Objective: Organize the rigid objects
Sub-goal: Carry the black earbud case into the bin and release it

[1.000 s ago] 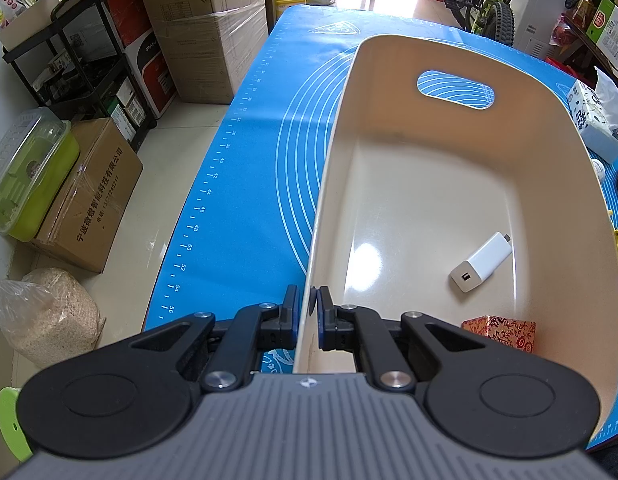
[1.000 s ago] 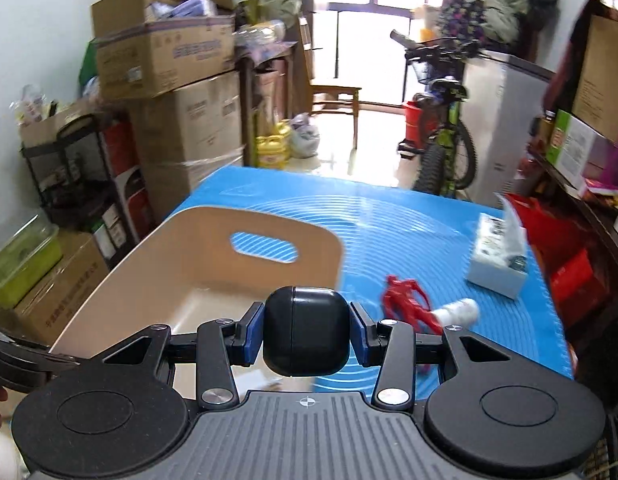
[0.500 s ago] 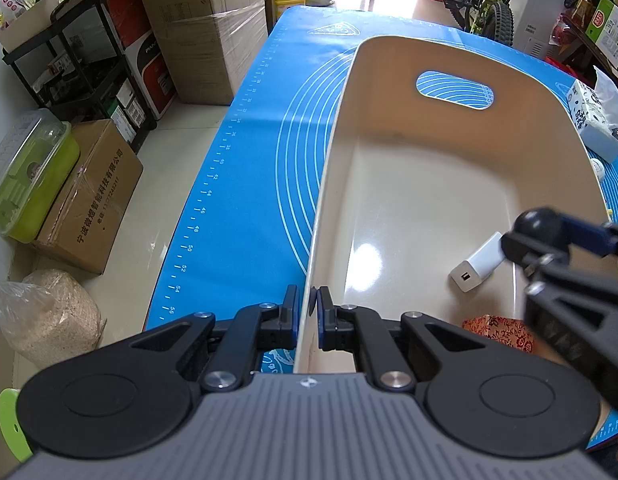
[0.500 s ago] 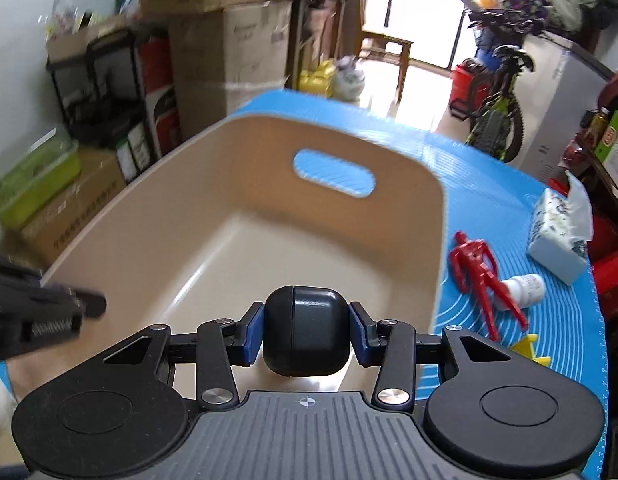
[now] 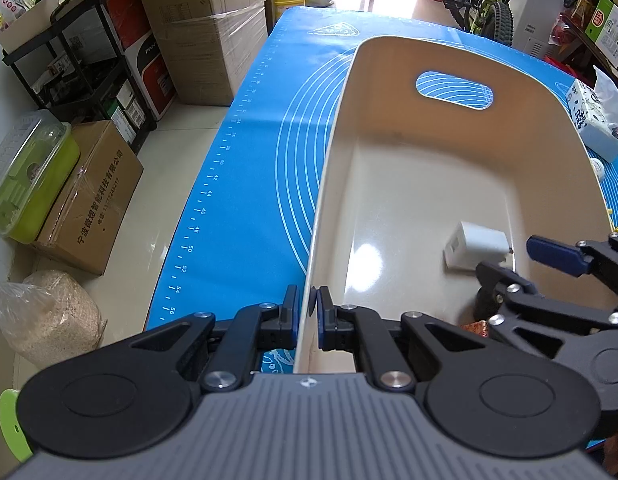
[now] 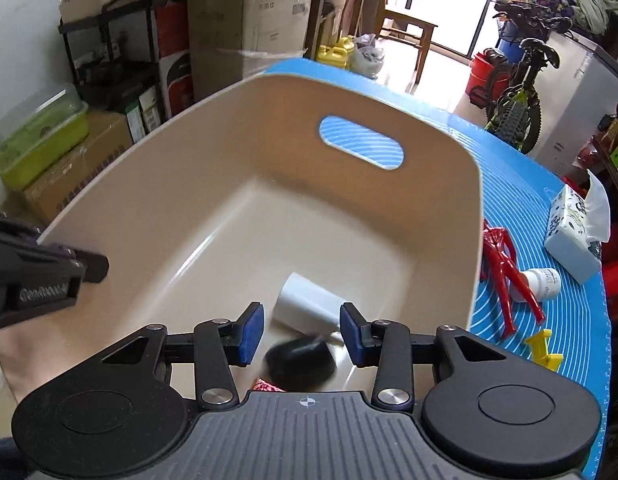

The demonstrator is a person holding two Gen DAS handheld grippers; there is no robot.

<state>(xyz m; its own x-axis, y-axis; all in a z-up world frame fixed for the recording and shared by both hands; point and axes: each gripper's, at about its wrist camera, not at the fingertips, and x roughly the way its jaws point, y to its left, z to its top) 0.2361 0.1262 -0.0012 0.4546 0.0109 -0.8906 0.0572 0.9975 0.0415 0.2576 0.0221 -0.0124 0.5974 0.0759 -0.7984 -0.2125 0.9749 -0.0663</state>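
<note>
Right gripper [image 6: 301,334] hung over the near end of the bin [image 6: 237,128], jaws just opened and spread, pads clear of the black case [image 6: 301,362], which sat blurred below and between them, down by the bin floor; could not tell if it had landed flat. Left gripper [image 5: 307,312] was pressed together on the bin's left wall, pinching the rim near the near corner, steadying it. Inside the bin: white charger [image 6: 309,302] lying just beyond the case, long axis running toward the far right, and a red patterned box [image 6: 267,386] at the near edge, mostly hidden. Outside, on the blue mat [image 6: 509,152] right of the bin: red figure [image 6: 505,264] with its long axis running near-to-far, white bottle [image 6: 543,278] touching or just beside it, yellow piece [image 6: 543,350] nearer, tissue pack [image 6: 573,236] farther right. Judgement: the drop looked done, next pick would be 1 of the 3 small items on the mat. All lay to the right of the right gripper, across the bin's right wall, so the right hand was the nearer; the left was busy with the rim.
</note>
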